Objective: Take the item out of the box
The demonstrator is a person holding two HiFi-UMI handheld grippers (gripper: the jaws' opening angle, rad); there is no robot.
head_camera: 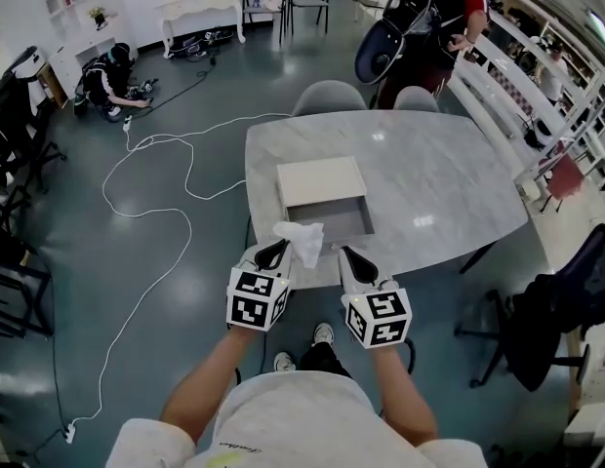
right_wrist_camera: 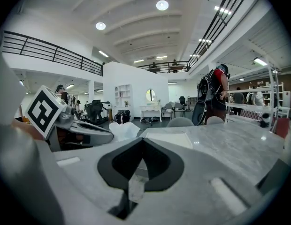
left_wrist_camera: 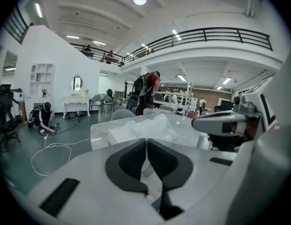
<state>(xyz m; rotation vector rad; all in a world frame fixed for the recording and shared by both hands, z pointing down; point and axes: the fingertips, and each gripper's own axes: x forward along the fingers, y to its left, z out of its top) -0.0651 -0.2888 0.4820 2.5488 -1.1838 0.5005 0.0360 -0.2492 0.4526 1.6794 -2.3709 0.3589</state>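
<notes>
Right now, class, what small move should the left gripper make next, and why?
Probably carry the white crumpled item aside and lower it onto the table: the left gripper is shut on it at the near edge of the open box.

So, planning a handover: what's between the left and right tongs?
In the head view, crumpled white plastic, pinched by the left tongs, fills most of the gap toward the right tongs; the rest is bare marble table.

Open loft-style workspace: mezzanine railing, office chair
</notes>
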